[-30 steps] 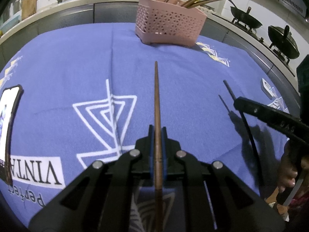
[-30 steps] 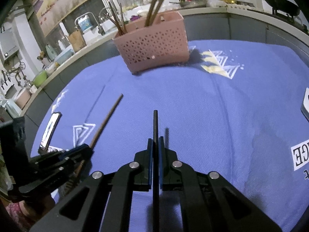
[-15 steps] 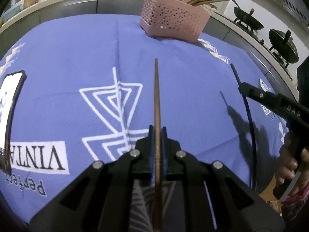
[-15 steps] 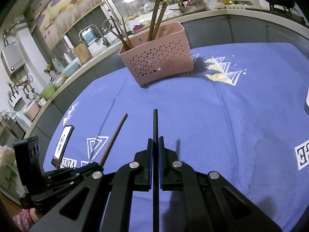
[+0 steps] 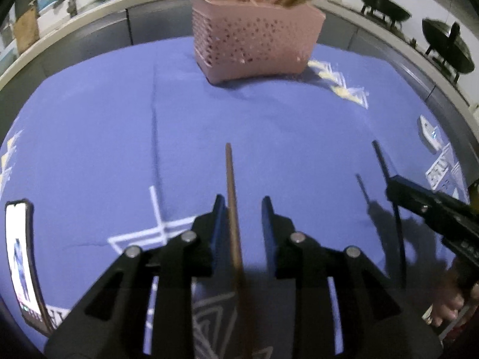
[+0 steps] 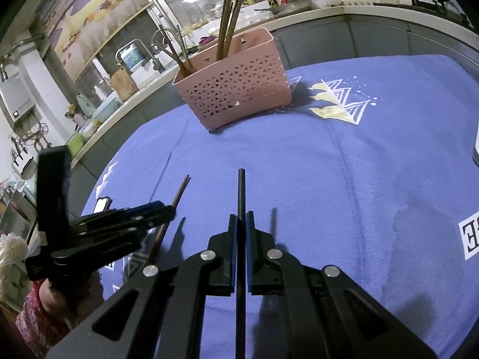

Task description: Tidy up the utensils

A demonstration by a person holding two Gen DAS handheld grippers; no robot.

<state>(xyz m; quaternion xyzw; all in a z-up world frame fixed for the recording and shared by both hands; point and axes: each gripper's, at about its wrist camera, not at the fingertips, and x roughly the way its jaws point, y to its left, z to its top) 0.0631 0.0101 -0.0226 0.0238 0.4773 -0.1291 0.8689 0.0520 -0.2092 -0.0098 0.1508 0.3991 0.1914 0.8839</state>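
A pink perforated basket (image 5: 254, 45) (image 6: 233, 95) stands at the far side of the blue cloth with several chopsticks upright in it. My left gripper (image 5: 241, 206) (image 6: 161, 212) is opening. A brown chopstick (image 5: 230, 179) (image 6: 179, 194) lies loose between its jaws, close to the left pad, with a clear gap to the right pad. My right gripper (image 6: 241, 218) (image 5: 419, 206) is shut on a black chopstick (image 6: 241, 191) (image 5: 386, 173) that points toward the basket. Both grippers hover over the near part of the cloth, the left one to the left of the right one.
The blue patterned cloth (image 5: 119, 125) covers the table. A lit phone (image 5: 21, 263) lies at the near left edge and a small white device (image 5: 428, 134) at the right edge. Woks (image 5: 446, 48) sit on a stove beyond the right counter.
The left gripper's jaws have parted, letting go of the brown chopstick, and the gripper has moved closer to the basket. The right gripper stays shut on the black chopstick.
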